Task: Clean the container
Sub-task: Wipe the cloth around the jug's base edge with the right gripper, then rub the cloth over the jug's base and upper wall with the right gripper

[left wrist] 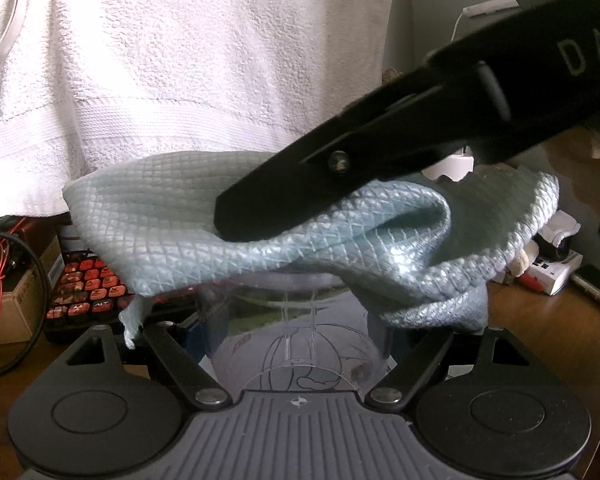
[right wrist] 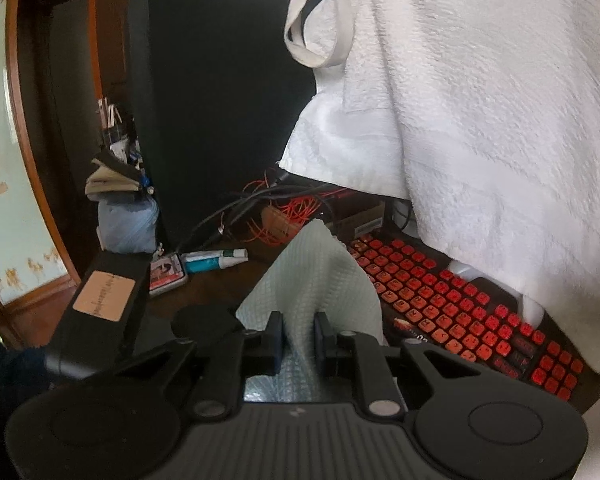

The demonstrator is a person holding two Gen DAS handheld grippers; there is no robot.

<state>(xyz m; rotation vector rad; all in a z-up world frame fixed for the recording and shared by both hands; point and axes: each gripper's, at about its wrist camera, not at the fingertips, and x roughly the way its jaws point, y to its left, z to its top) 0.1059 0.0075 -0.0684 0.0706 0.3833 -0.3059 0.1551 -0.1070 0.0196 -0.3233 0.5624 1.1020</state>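
Observation:
In the left wrist view a clear plastic container with a line drawing on it sits between the wide-set jaws of my left gripper, which grip its sides. A pale blue textured cloth lies bunched over the container's mouth. My right gripper reaches in from the upper right, its black fingers pressed into the cloth. In the right wrist view my right gripper is shut on a fold of the cloth, which stands up in a peak. The container's mouth is hidden under the cloth.
A white towel hangs close behind. A keyboard with red-lit keys lies on the wooden desk. Orange and black cables, a cardboard box, a tube and a dark panel stand at the left.

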